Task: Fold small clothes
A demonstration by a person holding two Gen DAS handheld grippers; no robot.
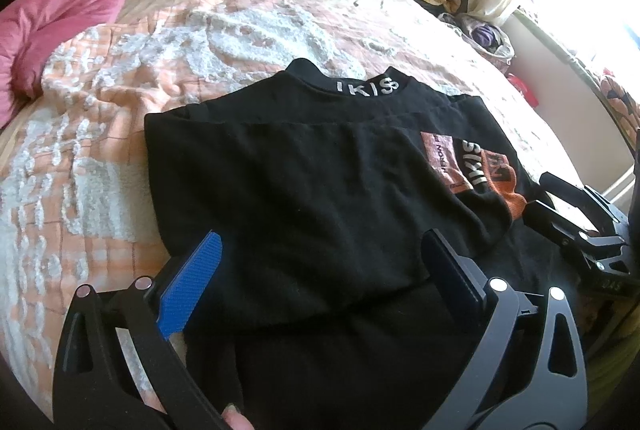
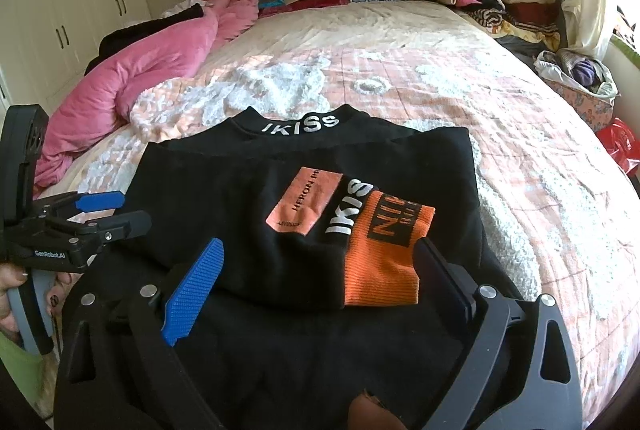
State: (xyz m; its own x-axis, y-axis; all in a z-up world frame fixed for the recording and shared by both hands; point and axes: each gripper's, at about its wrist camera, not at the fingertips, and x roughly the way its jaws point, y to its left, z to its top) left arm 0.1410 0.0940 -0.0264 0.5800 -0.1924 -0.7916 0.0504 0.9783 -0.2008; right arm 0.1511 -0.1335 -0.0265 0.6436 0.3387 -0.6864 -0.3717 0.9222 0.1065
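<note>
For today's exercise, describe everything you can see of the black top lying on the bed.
The black top is a knit-looking garment with white "IKISS" lettering on its collar. It lies flat on the quilted bed cover, collar away from the cameras, both sides folded inward. One folded-in sleeve shows an orange ribbed cuff and a pink patch. Both hand-held grippers stand open above its near edge, gripping nothing.

The left black two-finger gripper (image 1: 320,270) has curved cut-out arms, round silver pivot pins, one ridged blue pad (image 1: 192,282) and one dark pad. From the right wrist view its body bears white "GenRobot.AI" lettering above a grey handle, in a hand (image 2: 24,294) with dark-painted nails. The right black gripper (image 2: 320,278) is built alike, with a blue ridged pad (image 2: 196,286); a lime-green edge beside it may be a sleeve.
</note>
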